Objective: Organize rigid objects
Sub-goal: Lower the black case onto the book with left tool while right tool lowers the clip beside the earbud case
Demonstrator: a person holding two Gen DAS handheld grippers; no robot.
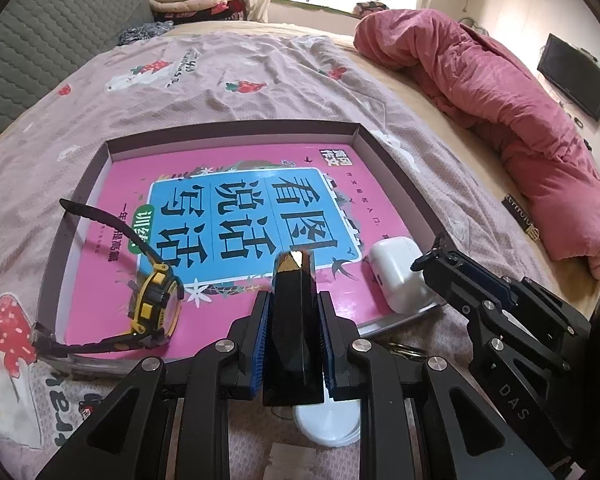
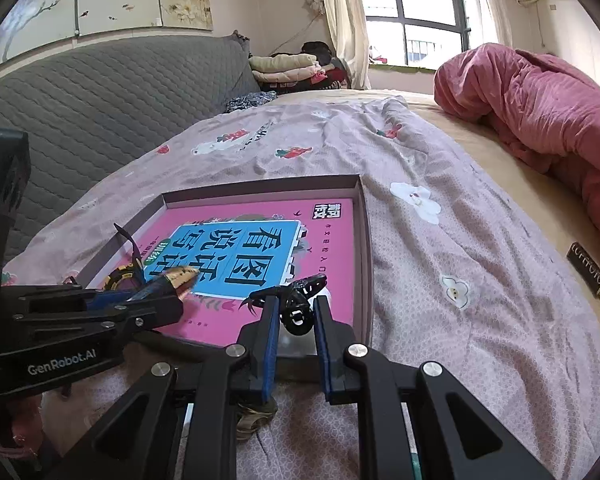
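Two tongs hover over the near edge of the tray [image 1: 204, 136] on the bed — left tongs [image 1: 293, 320] clamp a black gold-tipped case [image 1: 294, 320], right tongs [image 2: 296, 320] pinch a black hair clip [image 2: 298, 300].

Rumpled pink quilt [image 1: 500, 92], wall television [image 1: 575, 77]
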